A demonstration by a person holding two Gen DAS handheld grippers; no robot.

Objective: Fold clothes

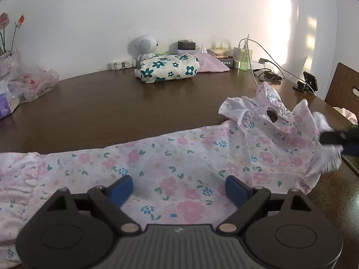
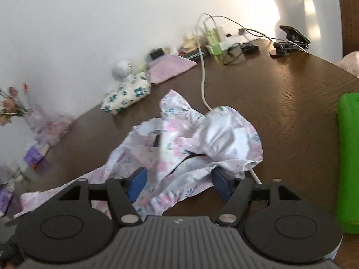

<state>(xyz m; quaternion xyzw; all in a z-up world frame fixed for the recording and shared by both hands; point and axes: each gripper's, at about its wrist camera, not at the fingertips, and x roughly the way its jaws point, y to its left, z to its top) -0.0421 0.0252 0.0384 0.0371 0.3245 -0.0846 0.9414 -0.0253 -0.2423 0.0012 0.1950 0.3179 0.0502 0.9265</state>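
A pink floral garment [image 1: 179, 163] lies spread across the dark wooden table [image 1: 134, 103], its frilled collar end bunched at the right [image 1: 269, 109]. My left gripper [image 1: 178, 189] is open just above the garment's middle, blue pads apart. My right gripper [image 2: 177, 182] is open with the crumpled collar end of the garment [image 2: 202, 139] lying between its pads. The right gripper also shows as a dark blurred shape at the right edge of the left wrist view [image 1: 338, 136].
Folded teal-flowered cloth [image 1: 168, 68] and a pink folded cloth [image 1: 211, 63] lie at the back by the wall, with a white speaker toy [image 1: 144, 46], chargers and a white cable [image 2: 203, 85]. A green object [image 2: 349, 163] stands at right. Flowers and bags sit left [image 1: 33, 83].
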